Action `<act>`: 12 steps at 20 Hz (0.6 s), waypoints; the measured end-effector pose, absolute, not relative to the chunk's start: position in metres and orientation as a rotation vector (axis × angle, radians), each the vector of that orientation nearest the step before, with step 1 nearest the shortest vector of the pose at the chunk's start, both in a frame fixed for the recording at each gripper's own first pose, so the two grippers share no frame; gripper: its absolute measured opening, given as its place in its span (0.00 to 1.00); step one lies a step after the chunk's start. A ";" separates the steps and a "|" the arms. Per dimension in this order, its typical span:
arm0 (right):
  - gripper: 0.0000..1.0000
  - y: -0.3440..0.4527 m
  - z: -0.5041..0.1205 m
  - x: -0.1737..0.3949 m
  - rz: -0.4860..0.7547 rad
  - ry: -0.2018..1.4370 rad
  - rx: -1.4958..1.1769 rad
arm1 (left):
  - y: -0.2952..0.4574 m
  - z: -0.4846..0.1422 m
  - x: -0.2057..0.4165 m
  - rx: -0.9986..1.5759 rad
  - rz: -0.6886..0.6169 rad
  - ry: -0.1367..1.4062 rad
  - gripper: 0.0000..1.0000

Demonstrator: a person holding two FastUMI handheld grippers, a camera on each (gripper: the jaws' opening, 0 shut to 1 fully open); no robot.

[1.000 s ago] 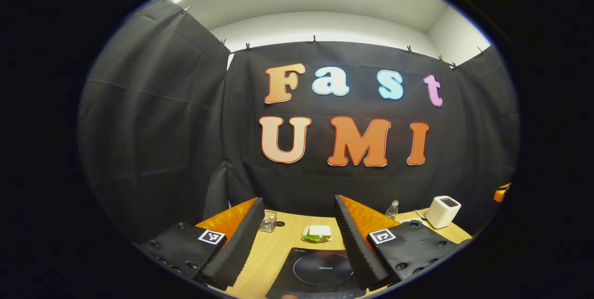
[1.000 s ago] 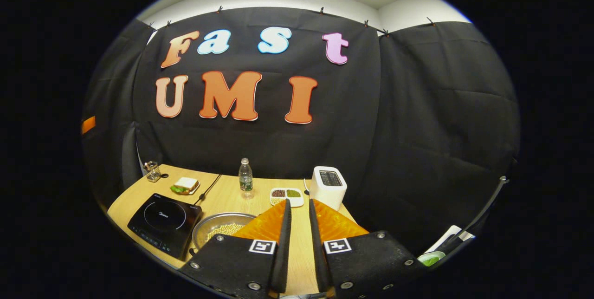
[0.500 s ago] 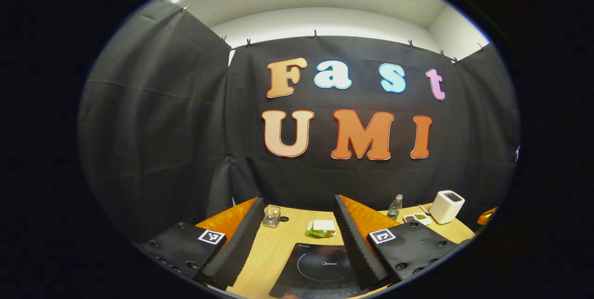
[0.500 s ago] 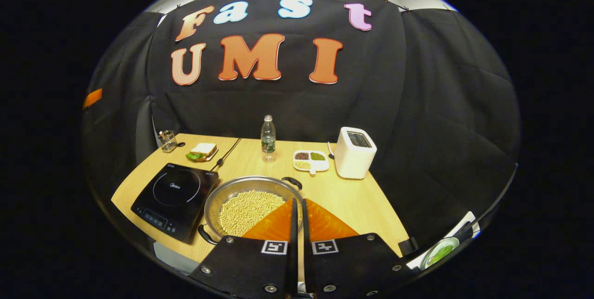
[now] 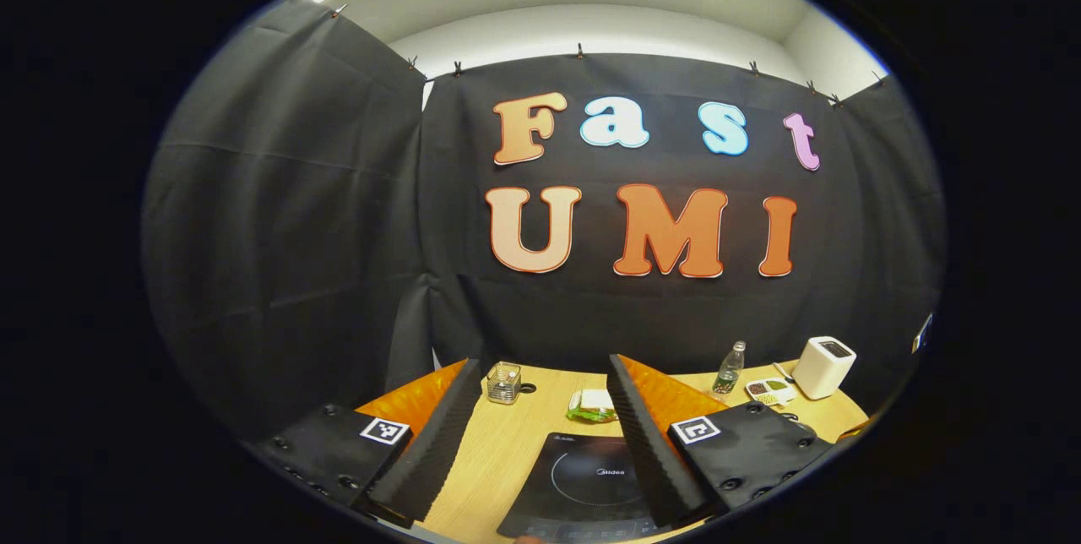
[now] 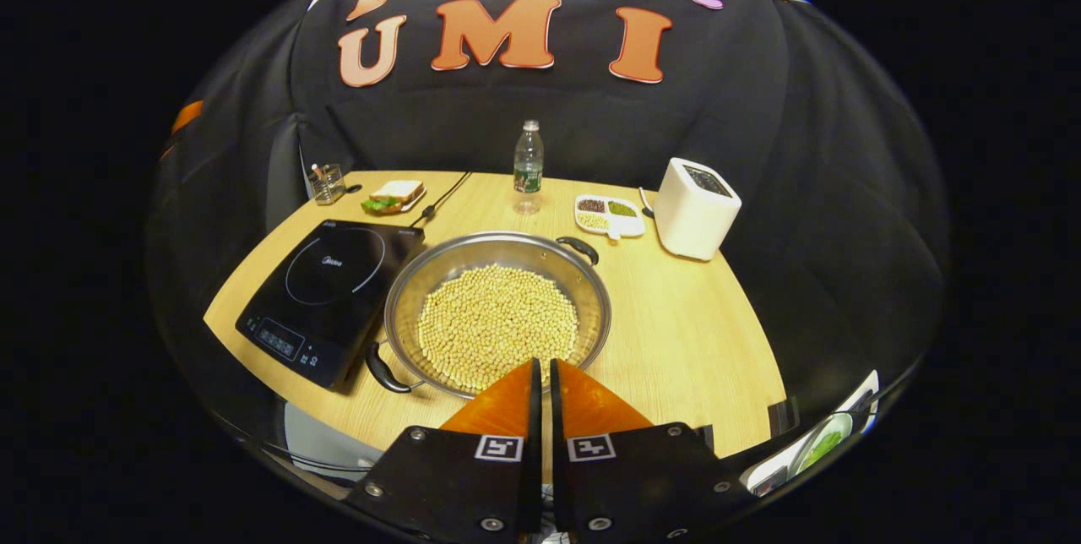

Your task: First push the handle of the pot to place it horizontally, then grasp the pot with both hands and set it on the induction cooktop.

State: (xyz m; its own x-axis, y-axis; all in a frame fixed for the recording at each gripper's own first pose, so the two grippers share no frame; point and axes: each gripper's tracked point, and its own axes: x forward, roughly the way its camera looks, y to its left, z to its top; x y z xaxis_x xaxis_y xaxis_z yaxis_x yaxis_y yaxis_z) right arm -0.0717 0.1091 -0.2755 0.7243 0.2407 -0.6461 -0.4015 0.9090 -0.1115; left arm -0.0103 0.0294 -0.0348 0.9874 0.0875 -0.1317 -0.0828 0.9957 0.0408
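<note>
Pot first: the big round silver metal pot (image 6: pixel 498 307), full of pale beans, sits on the wooden worktop (image 6: pixel 692 333), just beside the flat black induction cooktop (image 6: pixel 329 291). Its two black handles (image 6: pixel 382 371) point slantwise, one near and one far, so the push is not yet done, and I think the lift is left too. The right gripper (image 6: pixel 542 368) is pinched closed on nothing, just over the pot's near rim. The left gripper (image 5: pixel 540 371) is spread wide above the cooktop.
</note>
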 end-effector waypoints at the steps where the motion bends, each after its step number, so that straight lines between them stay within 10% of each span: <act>1: 0.05 0.111 -0.283 -0.075 0.365 0.690 -0.252 | 0.029 -0.038 -0.011 0.037 0.085 0.142 0.98; 12: 0.05 0.139 -0.344 -0.110 0.455 0.851 -0.278 | 0.048 -0.053 -0.017 0.025 0.129 0.185 0.98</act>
